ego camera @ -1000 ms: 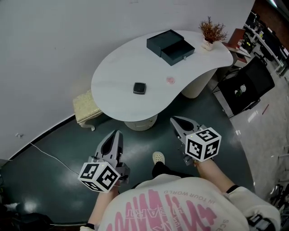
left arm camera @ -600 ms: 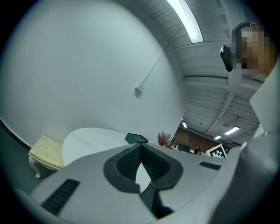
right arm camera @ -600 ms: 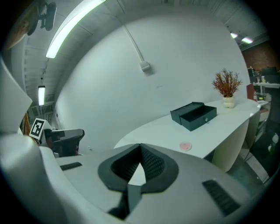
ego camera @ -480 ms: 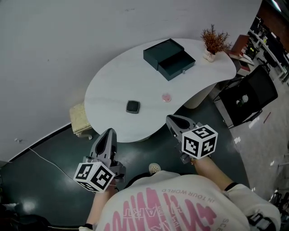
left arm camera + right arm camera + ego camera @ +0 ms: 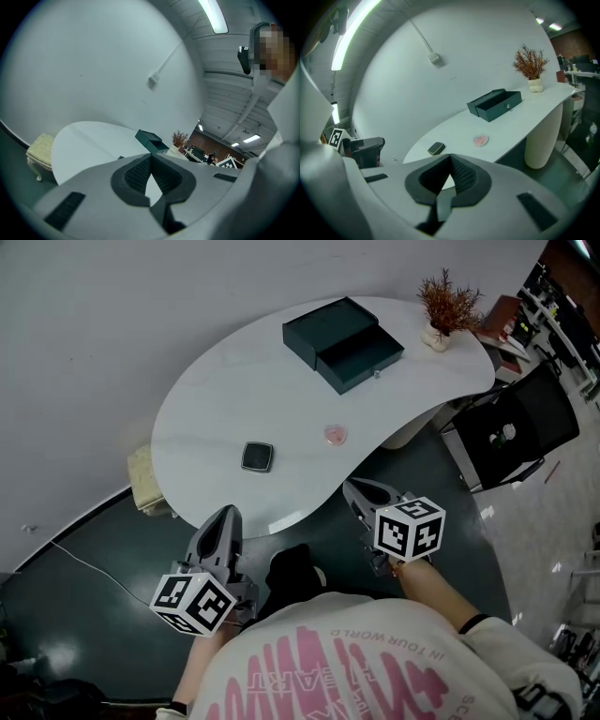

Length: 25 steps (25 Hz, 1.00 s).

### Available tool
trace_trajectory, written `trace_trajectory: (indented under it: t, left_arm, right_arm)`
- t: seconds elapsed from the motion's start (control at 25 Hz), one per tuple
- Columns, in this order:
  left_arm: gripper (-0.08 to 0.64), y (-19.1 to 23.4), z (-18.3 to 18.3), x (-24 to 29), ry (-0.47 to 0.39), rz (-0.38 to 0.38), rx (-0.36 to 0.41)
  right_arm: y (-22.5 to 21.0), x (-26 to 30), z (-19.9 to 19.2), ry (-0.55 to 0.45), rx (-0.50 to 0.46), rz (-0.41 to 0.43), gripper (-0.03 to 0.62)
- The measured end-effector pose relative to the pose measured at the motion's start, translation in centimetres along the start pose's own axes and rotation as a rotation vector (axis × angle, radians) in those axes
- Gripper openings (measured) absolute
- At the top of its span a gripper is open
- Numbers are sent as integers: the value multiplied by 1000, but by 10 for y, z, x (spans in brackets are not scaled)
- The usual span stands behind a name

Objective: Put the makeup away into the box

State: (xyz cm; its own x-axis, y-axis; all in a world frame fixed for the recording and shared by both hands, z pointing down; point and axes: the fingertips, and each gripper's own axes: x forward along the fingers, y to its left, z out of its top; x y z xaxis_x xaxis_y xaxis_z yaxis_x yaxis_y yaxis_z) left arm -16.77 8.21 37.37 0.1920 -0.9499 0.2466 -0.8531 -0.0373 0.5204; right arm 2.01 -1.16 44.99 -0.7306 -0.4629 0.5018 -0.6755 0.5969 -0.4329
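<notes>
**A:** What have your tongs got hold of?

**B:** Nothing. My left gripper (image 5: 223,514) and my right gripper (image 5: 352,486) each have their jaws pressed together and empty. Both hang short of the near edge of the white curved table (image 5: 216,409).

**A:** And the makeup?

**B:** I count two pieces, apart from each other on the tabletop. One black square compact with rounded corners (image 5: 257,457) lies towards my left, and one small round pink pot (image 5: 336,434) towards my right. The one dark teal box (image 5: 342,331), its drawer pulled open, sits at the far side, well apart from both.

**A:** How will they handle?

**B:** I judge them light, rigid, smooth and low, so they may skid or slip. I'd pinch the compact across two opposite flat sides and the pot across its widest part. I'd go gently, since thin plastic could crack.
</notes>
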Motion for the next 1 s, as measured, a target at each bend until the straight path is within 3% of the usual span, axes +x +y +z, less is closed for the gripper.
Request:
trace_trajectory:
  t: [0.12, 0.24, 0.4, 1.0]
  left_arm:
    - [2, 0, -1, 13, 27, -6, 2]
    - [3, -1, 4, 29, 47, -24, 23]
    - [2, 4, 17, 52, 57, -32, 33]
    - [2, 30, 52, 138, 131, -92, 59]
  right_arm:
    - [-12, 5, 2, -19, 15, -10, 2]
    - [-21, 15, 5, -1, -14, -21, 131]
    - [-36, 30, 8, 34, -66, -77, 152]
    - [-88, 92, 26, 123, 18, -181, 269]
